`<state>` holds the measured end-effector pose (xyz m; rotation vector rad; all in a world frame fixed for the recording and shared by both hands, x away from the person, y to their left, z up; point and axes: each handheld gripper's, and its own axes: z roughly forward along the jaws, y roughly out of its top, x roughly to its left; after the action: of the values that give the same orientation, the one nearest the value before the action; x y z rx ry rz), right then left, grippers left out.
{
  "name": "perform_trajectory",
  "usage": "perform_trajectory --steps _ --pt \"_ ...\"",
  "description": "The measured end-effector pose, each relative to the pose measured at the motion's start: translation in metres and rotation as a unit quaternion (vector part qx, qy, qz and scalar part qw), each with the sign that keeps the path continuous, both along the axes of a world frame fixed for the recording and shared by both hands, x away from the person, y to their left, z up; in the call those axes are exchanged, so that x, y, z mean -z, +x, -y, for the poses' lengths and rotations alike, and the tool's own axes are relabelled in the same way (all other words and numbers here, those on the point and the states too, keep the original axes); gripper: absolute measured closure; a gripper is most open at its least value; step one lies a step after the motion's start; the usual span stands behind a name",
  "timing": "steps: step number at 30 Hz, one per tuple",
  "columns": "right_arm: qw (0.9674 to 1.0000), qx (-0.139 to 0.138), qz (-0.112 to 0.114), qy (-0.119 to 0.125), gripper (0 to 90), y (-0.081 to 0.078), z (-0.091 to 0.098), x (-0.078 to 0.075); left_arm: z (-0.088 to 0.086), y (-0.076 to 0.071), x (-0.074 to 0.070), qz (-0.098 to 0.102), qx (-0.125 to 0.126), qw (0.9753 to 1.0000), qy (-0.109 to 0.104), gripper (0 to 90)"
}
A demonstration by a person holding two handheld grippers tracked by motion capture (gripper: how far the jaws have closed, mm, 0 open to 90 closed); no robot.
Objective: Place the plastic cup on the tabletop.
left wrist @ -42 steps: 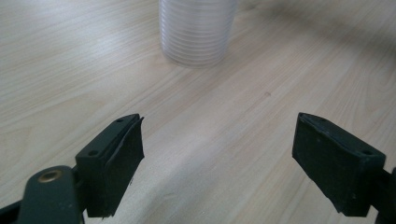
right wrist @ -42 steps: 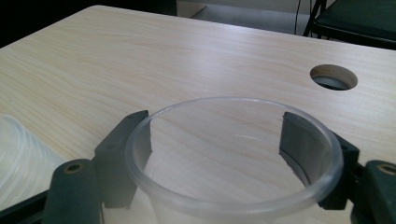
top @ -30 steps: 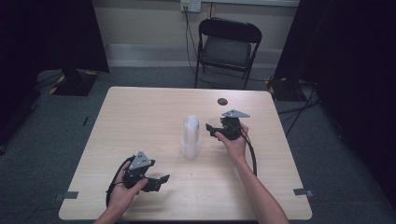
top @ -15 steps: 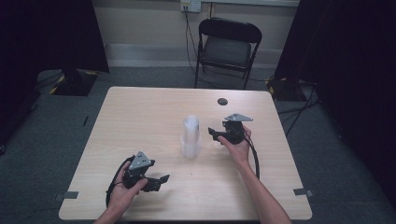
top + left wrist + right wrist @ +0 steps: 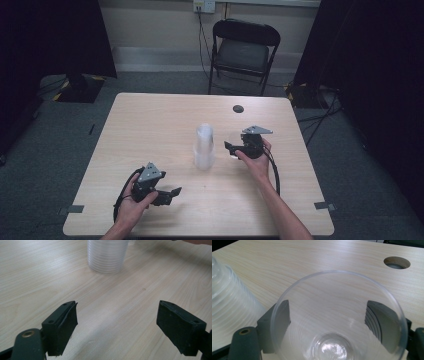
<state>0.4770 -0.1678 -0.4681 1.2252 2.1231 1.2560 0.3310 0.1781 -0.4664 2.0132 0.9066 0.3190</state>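
Nearest the person, the left gripper (image 5: 172, 192) rests low over the worktop (image 5: 150, 125) with its fingers (image 5: 61, 325) spread wide and empty, pointed toward the stack of clear plastic cups (image 5: 204, 146) standing upright mid-table. Just right of the stack, the right gripper (image 5: 231, 146) has its fingers (image 5: 282, 320) closed around a single clear cup (image 5: 339, 322), held mouth toward its camera. Judged from this, one cup is separated and in hand but not yet set down; the stack remains, and farther back the cable hole (image 5: 238, 108) marks bare surface.

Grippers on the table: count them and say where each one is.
2. The left gripper is at the table's near left, jaws open and empty; the right gripper is right of the cup stack, jaws around a clear cup.
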Motion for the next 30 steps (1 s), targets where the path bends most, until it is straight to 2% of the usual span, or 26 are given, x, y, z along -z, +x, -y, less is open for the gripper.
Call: perform_trajectory --steps 7,10,12,15,22,30 --pt "0.9999 0.002 -0.016 0.003 14.8 -0.002 0.004 0.004 -0.001 0.001 0.000 0.000 -0.005 1.0000 0.001 16.7" --pt "0.9998 0.001 -0.018 0.000 14.6 -0.004 0.004 0.005 -0.001 0.001 0.000 0.000 -0.005 1.0000 0.001 16.7" --pt "0.9997 -0.001 -0.024 0.007 14.6 -0.004 0.005 0.006 -0.002 0.001 0.000 0.002 -0.006 1.0000 0.002 16.7" --pt "0.9996 0.001 -0.027 0.000 14.2 -0.005 0.007 0.007 -0.004 0.000 -0.001 0.002 -0.008 1.0000 0.000 16.7" --pt "0.9993 0.000 -0.038 0.001 14.3 -0.010 0.013 0.007 -0.008 0.002 -0.002 0.001 -0.020 0.9998 -0.007 16.7" --pt "0.9994 0.004 -0.035 -0.002 14.7 -0.021 0.024 0.004 -0.011 0.003 -0.002 0.000 -0.025 0.9996 -0.010 16.5"
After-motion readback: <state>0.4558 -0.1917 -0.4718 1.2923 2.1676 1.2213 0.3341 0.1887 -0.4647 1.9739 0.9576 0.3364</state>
